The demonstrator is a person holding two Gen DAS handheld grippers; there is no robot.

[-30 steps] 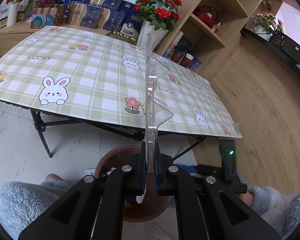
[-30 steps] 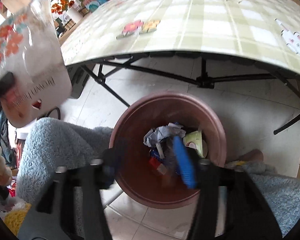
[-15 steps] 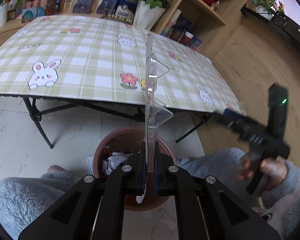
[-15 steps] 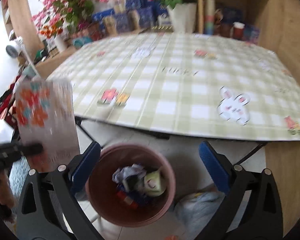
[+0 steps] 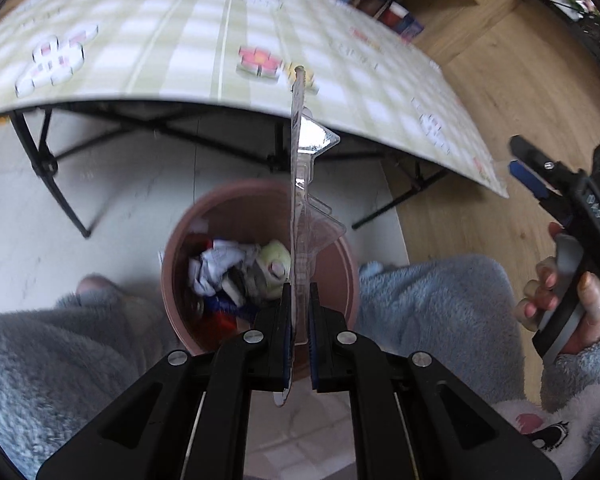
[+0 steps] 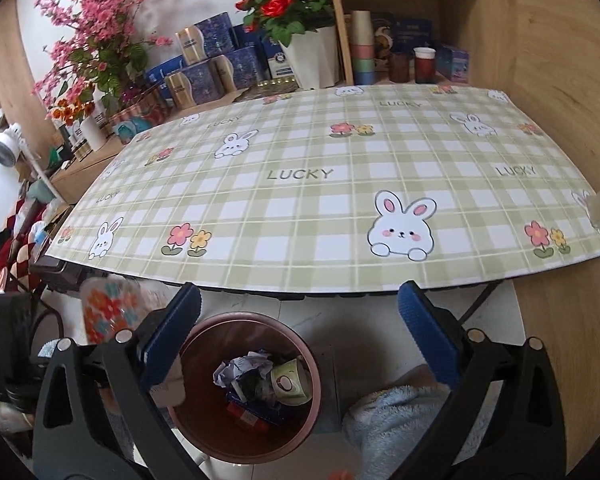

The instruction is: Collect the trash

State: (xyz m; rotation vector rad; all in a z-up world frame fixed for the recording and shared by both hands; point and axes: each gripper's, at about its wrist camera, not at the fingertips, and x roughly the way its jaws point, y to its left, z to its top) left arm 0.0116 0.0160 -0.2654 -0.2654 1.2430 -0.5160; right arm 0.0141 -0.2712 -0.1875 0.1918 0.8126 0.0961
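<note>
- We see the trash bin [image 5: 352, 264] standing on the floor just in front of the surface [image 6: 340, 200], between the person's two legs.
- In the bin lie crumpled paper [image 5: 216, 264] on the left, a small cup [image 5: 276, 268] to its right, and wrappers beneath them.
- Our left gripper [image 5: 298, 332] holds a clear plastic blister pack [image 5: 306, 184] edge-on above the bin's right half.
- Our right gripper [image 6: 300, 328] hangs above the bin, jaws apart, nothing between them.
- Behind the surface stand a rose pot [image 6: 310, 60], boxes [image 6: 220, 60] to its left, and a shelf [image 6: 400, 20] with cups to its right.
</note>
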